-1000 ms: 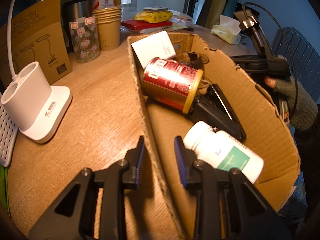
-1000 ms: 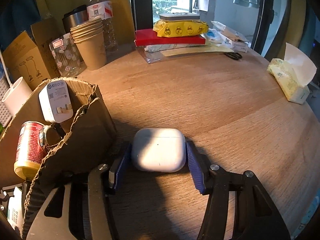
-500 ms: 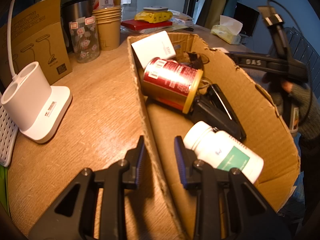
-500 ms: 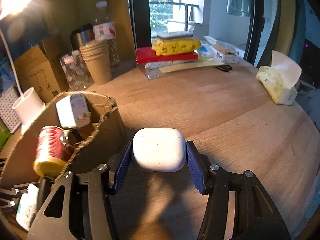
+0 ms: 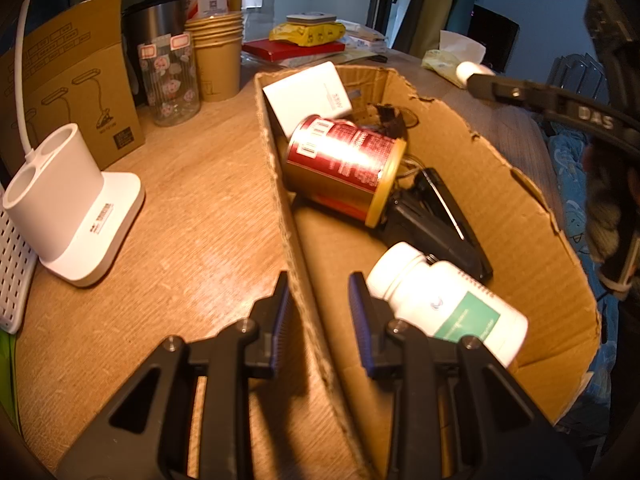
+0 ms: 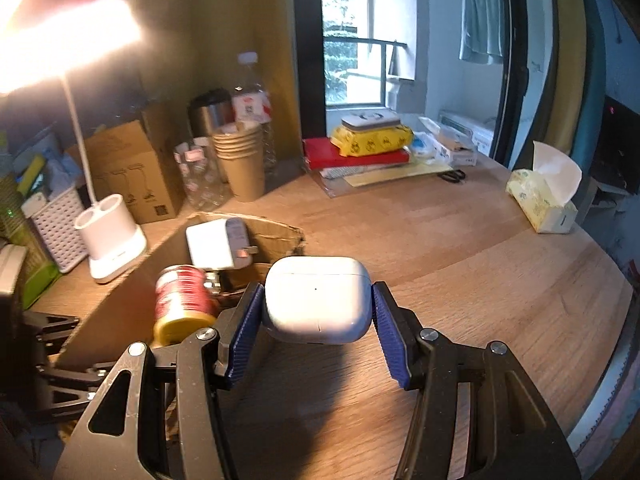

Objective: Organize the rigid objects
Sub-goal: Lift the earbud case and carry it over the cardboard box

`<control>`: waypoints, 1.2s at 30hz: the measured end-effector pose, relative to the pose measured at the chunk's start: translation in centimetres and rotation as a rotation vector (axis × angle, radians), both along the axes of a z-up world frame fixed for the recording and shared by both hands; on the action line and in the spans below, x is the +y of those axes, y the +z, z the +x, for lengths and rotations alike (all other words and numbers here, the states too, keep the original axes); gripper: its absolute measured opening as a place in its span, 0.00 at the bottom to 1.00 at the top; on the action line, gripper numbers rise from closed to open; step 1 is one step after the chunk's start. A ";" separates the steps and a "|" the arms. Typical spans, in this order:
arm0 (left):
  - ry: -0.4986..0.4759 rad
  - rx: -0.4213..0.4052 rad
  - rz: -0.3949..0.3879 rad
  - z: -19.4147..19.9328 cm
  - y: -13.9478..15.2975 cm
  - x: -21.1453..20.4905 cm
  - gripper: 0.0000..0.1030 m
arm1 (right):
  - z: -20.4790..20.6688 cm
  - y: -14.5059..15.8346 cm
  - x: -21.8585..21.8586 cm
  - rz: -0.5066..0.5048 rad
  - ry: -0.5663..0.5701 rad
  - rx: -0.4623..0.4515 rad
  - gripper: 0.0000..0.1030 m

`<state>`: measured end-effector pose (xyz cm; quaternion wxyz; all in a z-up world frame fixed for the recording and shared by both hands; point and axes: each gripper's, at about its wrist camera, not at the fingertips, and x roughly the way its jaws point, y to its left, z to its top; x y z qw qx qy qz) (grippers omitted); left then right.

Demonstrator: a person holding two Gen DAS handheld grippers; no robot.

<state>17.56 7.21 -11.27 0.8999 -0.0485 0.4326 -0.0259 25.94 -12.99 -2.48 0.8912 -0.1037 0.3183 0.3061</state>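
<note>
Here, a smooth white rounded earbud case [image 6: 317, 299] is clamped between the ribbed blue pads of the right gripper [image 6: 318, 320] and is held off the wood-grain worktop [image 6: 460, 264], just beside the torn rim of a corrugated cardboard box [image 5: 500, 184]. The left gripper [image 5: 320, 312] is set astride the box's near wall, one pad outside and one inside, the gap narrow; whether the cardboard is actually pinched cannot be told. Inside the box, a glossy red can with a gold rim [image 5: 344, 168] is seen lying on its side, a white square charger [image 5: 308, 94] leaning behind it, a black clip [image 5: 436, 224] next to it, and a white pill bottle with a green label [image 5: 444, 300] lying close to the inner pad.
</note>
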 end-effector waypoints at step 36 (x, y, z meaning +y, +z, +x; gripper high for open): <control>0.000 0.000 0.000 0.0 0.0 0.0 0.29 | -6.5 -1.5 5.6 -0.075 0.175 -0.024 0.56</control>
